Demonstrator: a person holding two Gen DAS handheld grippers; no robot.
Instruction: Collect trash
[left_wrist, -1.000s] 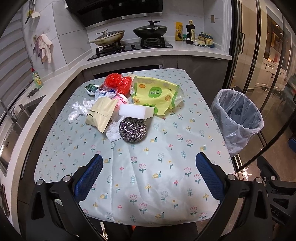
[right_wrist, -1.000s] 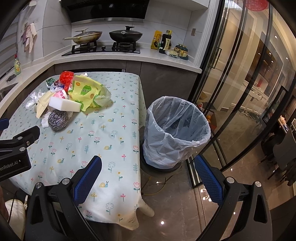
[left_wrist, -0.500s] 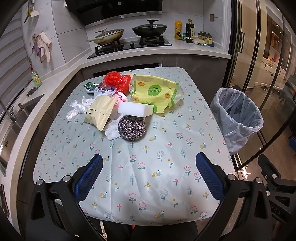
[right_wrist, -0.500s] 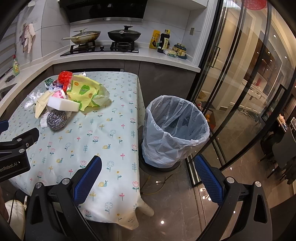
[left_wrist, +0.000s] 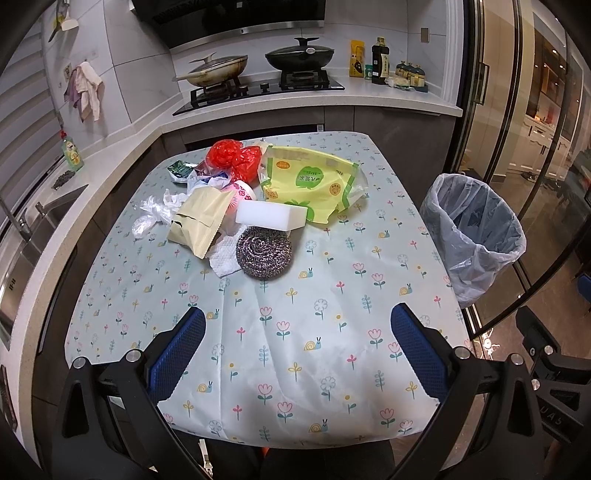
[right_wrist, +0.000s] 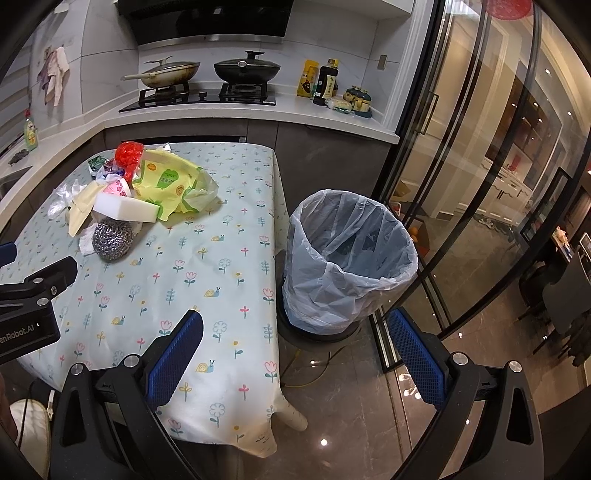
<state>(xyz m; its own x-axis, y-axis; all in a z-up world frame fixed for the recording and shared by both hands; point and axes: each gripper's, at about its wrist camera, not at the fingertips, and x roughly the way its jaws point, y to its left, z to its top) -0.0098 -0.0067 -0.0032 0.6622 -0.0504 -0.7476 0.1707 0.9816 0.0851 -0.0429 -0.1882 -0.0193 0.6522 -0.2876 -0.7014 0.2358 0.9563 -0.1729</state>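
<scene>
**Blue-padded grippers empty above table**

Left gripper (left_wrist: 297, 350) and right gripper (right_wrist: 295, 354): fingers spread wide, holding nothing. Trash pile, including steel scourer (left_wrist: 263, 252), white sponge (left_wrist: 271, 216) and yellow bag (left_wrist: 310, 181), lies on the floral tablecloth (left_wrist: 295, 332). Lined bin (right_wrist: 351, 258) stands on the floor beside the table.

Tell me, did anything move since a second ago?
Barely. The left hand-held gripper eased slightly nearer the trash pile; the right hand-held gripper drifted slightly. Both stayed open and empty. The pile and the bin did not move.
</scene>
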